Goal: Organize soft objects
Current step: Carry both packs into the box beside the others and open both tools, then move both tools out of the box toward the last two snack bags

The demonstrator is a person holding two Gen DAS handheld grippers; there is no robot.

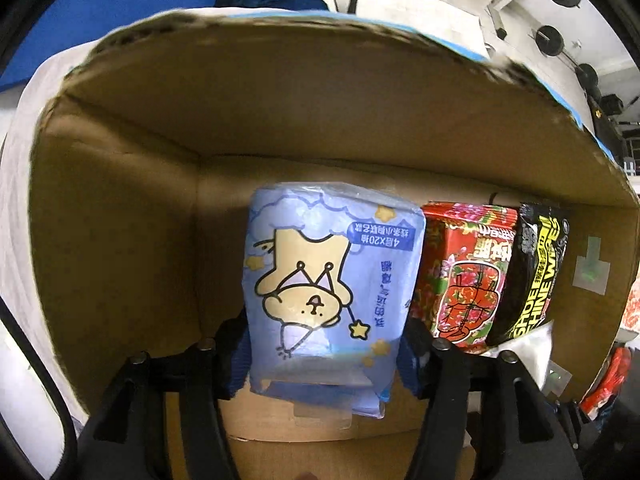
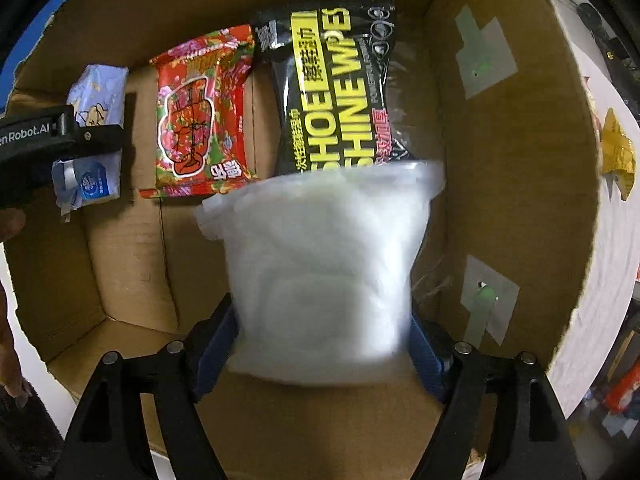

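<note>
The left tongs point(image 1: 324, 344) clamped a blue tissue pack point(image 1: 328, 280) inside the cardboard box point(image 1: 120, 200). The right tongs point(image 2: 324, 328) clamped a white bag point(image 2: 320, 272); beyond it lay a black wipes pack point(image 2: 336, 88) and, left, a red pack point(image 2: 200, 116).

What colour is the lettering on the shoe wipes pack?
Yellow on black shoe wipes pack, clearest from the right wrist.

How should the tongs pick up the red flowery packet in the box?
Pinch the red flowery plastic packet across its two long side edges, near the middle, coming straight down from above. It lies flat on the cardboard box floor, with open gaps on both sides, between the blue tissue pack and the black shoe-wipes pouch.
</note>
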